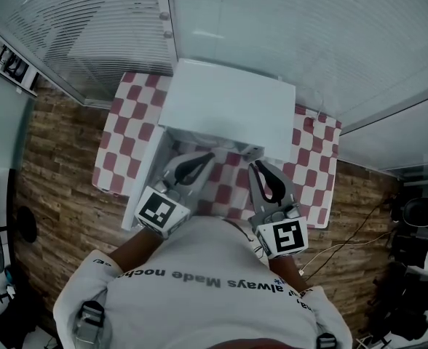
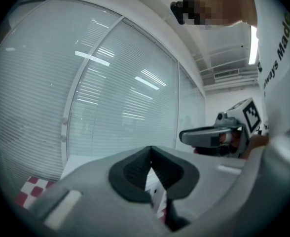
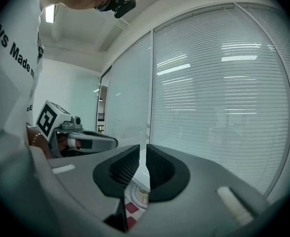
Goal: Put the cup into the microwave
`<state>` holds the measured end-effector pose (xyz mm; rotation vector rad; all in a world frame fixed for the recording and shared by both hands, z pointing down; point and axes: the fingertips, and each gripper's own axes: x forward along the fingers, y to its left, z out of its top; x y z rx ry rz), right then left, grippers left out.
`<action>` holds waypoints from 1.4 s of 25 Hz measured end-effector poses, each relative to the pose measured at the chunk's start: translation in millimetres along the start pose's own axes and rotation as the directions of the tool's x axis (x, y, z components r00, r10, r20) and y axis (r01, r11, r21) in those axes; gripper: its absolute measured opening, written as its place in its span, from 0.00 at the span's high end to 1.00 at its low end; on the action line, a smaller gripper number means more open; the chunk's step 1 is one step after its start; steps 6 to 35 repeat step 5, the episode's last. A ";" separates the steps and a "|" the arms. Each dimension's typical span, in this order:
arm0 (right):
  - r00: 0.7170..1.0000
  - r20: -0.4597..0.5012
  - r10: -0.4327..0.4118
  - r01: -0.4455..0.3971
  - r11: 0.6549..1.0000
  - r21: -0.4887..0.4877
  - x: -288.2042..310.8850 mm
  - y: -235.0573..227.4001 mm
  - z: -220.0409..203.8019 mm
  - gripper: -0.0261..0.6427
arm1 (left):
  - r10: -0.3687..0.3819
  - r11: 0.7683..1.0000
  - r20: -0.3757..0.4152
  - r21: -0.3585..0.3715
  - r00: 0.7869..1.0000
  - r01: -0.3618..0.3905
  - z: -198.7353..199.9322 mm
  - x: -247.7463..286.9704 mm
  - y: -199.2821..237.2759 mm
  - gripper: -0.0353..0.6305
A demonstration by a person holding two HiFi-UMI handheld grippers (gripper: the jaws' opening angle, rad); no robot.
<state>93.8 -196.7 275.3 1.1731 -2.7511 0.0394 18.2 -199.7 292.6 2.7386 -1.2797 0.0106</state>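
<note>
A white microwave stands at the back of a table with a red-and-white checked cloth. In the right gripper view a small pale cup shows low between the jaws, standing on the cloth. My left gripper and right gripper hover side by side over the table's near half, both pointing at the microwave. Both are shut with nothing in them. Each gripper view also catches the other gripper, the right one and the left one.
Glass walls with white blinds close in behind the table. A white panel runs along the left gripper's outer side. Wood-pattern floor surrounds the table, with cables and dark gear at the right.
</note>
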 end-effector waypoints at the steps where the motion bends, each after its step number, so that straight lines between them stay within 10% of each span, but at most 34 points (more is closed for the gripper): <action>1: 1.000 0.006 -0.002 0.002 1.000 0.004 0.8 0.4 1.1 0.90 | 0.001 1.000 0.000 -0.002 1.000 -0.001 -0.7 -0.4 0.5 0.94; 35: 1.000 0.007 -0.006 0.006 1.000 0.001 2.3 1.8 -0.7 0.90 | 0.008 1.000 -0.015 -0.015 1.000 -0.009 -4.0 -2.8 1.6 0.94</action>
